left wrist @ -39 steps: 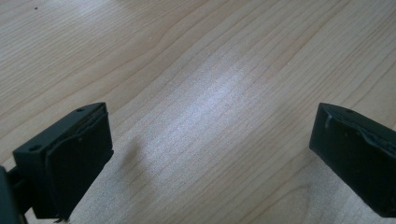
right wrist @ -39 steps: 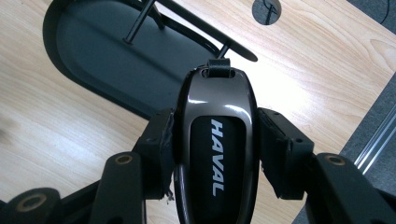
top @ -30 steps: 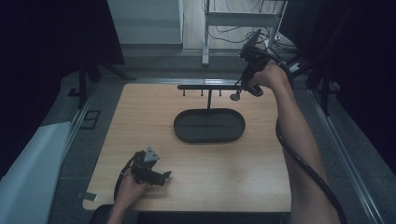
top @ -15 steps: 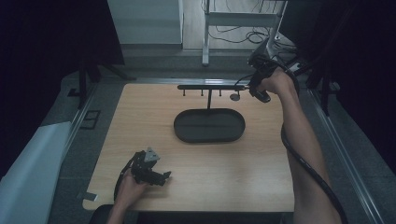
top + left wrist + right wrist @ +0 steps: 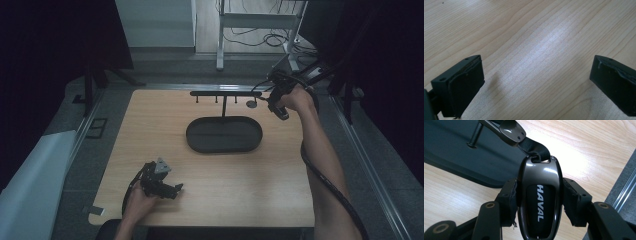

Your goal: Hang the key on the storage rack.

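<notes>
One key fob (image 5: 539, 202) is seen close up in the right gripper view: a dark, glossy, oval shell with a black inset panel on which "HAVAL" is printed in white letters. A black strap (image 5: 534, 147) is threaded through the slot at its far end, and a shiny metal tag (image 5: 512, 130) is fixed to the strap beyond that. None of this detail can be read in the high view, where only a small round tag (image 5: 251, 104) is made out just left of the right tongs (image 5: 276, 106), under the end of a black hook rack (image 5: 225, 93).

The fob is pinched by its two long sides between the pads of the right tongs (image 5: 539, 200), which are pressed against its shell; its strap end points away from the tongs, toward the dark oval tray (image 5: 454, 150). It is held above the counter (image 5: 584, 147), beside the tray's edge.

In the high view, the rack's post is seen rising from the far side of the tray (image 5: 224, 135), with the right hand at the rack's right end, near the counter's far right corner.

The left tongs (image 5: 161, 184) are rested near the front left of the counter (image 5: 150, 125), well apart from the fob. In the left gripper view their pads are spread wide, with bare wood (image 5: 534, 50) between them.
</notes>
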`<act>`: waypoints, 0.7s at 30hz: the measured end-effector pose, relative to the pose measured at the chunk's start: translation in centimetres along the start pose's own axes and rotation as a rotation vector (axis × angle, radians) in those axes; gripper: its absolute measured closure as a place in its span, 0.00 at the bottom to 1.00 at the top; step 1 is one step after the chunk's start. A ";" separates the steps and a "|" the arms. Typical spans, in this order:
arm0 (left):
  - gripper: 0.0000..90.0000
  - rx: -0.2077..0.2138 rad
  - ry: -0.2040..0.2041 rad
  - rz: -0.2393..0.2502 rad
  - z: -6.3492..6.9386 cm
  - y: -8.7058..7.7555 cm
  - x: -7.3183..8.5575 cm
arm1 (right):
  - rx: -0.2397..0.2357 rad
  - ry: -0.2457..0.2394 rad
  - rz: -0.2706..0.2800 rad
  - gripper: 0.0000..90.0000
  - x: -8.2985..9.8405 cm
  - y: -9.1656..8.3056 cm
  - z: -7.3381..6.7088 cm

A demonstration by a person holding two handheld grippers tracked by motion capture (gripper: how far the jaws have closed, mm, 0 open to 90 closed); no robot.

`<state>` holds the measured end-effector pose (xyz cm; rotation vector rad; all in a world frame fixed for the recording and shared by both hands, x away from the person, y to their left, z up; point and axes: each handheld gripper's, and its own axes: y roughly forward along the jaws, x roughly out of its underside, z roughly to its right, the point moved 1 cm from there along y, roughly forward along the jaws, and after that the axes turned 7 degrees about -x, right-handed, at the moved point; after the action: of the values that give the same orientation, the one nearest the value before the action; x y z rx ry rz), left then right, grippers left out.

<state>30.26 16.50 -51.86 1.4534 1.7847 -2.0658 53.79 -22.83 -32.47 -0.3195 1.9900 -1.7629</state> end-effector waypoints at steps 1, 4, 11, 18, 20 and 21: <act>0.00 -0.001 0.000 0.002 0.0 0.0 0.0 | 0.000 0.000 0.000 0.54 0.0 0.0 0.0; 0.00 -0.002 0.000 0.002 0.0 0.0 0.0 | -0.009 -0.003 0.002 0.54 0.1 1.1 0.1; 0.00 0.001 0.001 0.000 -0.1 0.0 0.0 | -0.013 -0.011 0.011 0.54 0.0 2.7 -0.1; 0.00 -0.003 -0.002 0.003 0.0 0.0 0.0 | -0.013 -0.024 0.028 0.54 -0.2 4.9 -0.6; 0.00 -0.003 -0.001 0.003 0.0 0.0 0.0 | -0.011 -0.031 0.031 0.54 -0.2 5.3 -0.8; 0.00 -0.003 -0.001 0.003 0.0 0.0 0.0 | -0.007 -0.035 0.032 0.54 -0.2 5.4 -1.0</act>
<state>30.26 16.55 -51.86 1.4528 1.7843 -2.0608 54.21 -21.07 -37.70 -0.3165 1.9665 -1.7194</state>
